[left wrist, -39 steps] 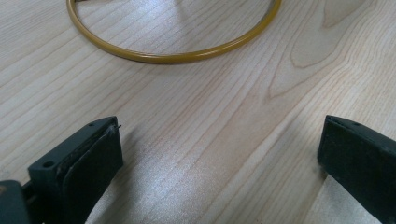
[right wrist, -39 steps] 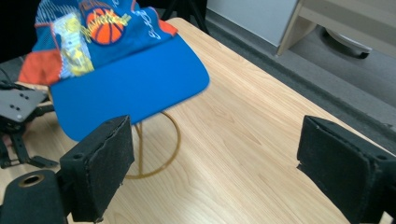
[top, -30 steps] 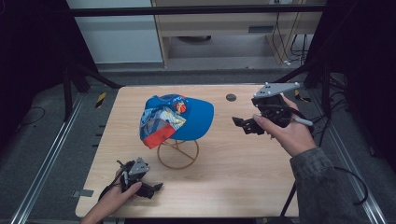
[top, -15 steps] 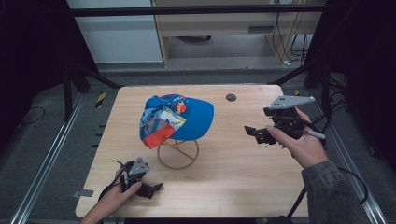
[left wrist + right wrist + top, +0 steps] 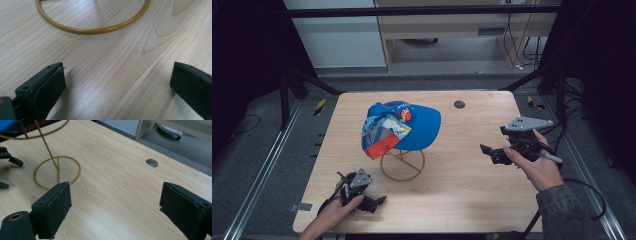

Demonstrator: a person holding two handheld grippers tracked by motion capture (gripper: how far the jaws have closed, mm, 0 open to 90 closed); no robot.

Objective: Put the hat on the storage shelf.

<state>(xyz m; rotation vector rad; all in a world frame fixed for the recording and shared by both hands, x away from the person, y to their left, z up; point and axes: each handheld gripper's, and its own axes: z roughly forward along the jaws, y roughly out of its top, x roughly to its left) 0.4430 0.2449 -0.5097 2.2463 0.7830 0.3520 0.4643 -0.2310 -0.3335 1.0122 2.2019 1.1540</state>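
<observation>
Spreading across the middle of the frame, my pale wooden desk [image 5: 462, 190] has a small round cable hole [image 5: 459, 104] near its far edge, grey carpet and metal rails around it, and light cabinets in the upper part of the frame. At center-left the blue cap [image 5: 401, 127] sits on a gold wire stand [image 5: 402, 164], its long axis slanting from upper right down to lower left, brim drooping toward the lower left; its colourful print carries nothing I can read. My left tool [image 5: 374, 202] rests at the lower left with jaws wide apart and empty, facing the stand's ring. My right tool [image 5: 490, 152] hangs at right, jaws likewise spread and empty, well apart from the cap.
</observation>
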